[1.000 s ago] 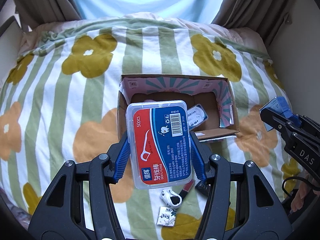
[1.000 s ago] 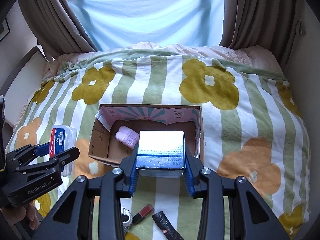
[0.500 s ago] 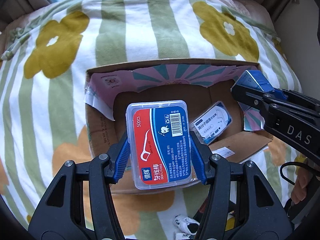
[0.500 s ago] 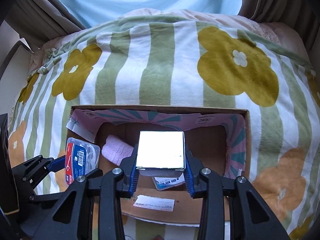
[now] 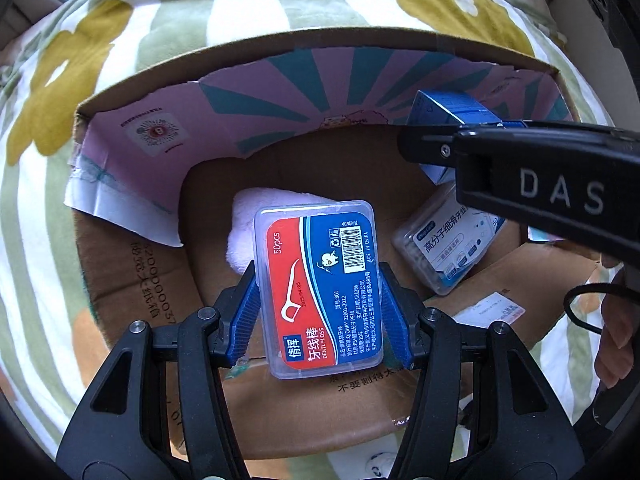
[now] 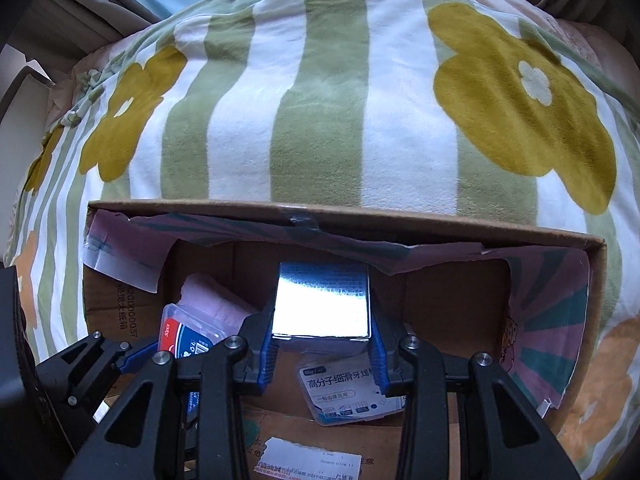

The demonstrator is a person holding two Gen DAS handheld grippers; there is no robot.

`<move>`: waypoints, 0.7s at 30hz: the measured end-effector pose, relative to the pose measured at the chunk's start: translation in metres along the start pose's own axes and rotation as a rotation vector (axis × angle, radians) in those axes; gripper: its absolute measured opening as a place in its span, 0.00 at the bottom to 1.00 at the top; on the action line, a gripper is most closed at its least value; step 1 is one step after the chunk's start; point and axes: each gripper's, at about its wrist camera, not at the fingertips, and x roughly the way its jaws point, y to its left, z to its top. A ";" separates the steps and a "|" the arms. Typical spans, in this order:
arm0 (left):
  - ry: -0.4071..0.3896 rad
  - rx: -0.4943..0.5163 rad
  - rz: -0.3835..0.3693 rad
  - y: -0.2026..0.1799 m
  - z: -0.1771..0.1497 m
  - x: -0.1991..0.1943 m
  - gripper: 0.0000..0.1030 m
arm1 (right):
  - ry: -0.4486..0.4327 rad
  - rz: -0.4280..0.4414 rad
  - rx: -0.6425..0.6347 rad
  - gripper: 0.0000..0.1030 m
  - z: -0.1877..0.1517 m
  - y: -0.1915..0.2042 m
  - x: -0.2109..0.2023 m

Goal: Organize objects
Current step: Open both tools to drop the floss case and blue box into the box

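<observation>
Left tool (image 5: pixel 318 304) clamped on floss box (image 5: pixel 320 286), right tool (image 6: pixel 320 344) on blue carton (image 6: pixel 322 304), both over cardboard box (image 6: pixel 344 214) on flowered, green-striped bed (image 6: pixel 320 100), curtains (image 6: pixel 72 0) beyond.

light: bright daylight | glare: blown-out top of held box (image 6: pixel 322 304) | edges: strong fisheye bending, dark corners | focus: sharp

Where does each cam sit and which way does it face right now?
Left wrist: on the left tongs, looking down into the cardboard box; they grip the red-blue floss case, right tongs cross at right, a hand at the edge.
Right wrist: on the right tongs, looking forward over the box rim to the flowered blanket; they grip a blue carton, left tongs lower left.
Shared: box, pink cloth, white floss pack, both held items.
</observation>
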 end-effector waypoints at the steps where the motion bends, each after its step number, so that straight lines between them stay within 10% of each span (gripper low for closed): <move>1: 0.000 0.002 0.001 0.000 0.000 0.001 0.50 | 0.001 0.001 0.001 0.34 0.000 -0.001 0.000; 7: -0.011 0.023 0.009 -0.001 0.002 -0.005 0.54 | 0.029 0.011 0.019 0.36 0.006 -0.005 0.002; 9: -0.017 0.024 -0.020 -0.002 0.002 -0.010 0.97 | 0.039 0.020 0.028 0.49 0.008 -0.007 0.002; 10: -0.027 0.025 -0.020 -0.002 0.001 -0.013 1.00 | 0.041 0.020 0.031 0.58 0.009 -0.009 0.001; 12: -0.031 0.040 -0.027 -0.005 0.001 -0.016 1.00 | 0.035 0.003 0.040 0.94 0.009 -0.012 -0.001; 21: -0.035 0.047 -0.032 -0.014 0.003 -0.018 1.00 | 0.033 -0.008 0.047 0.95 0.009 -0.018 -0.004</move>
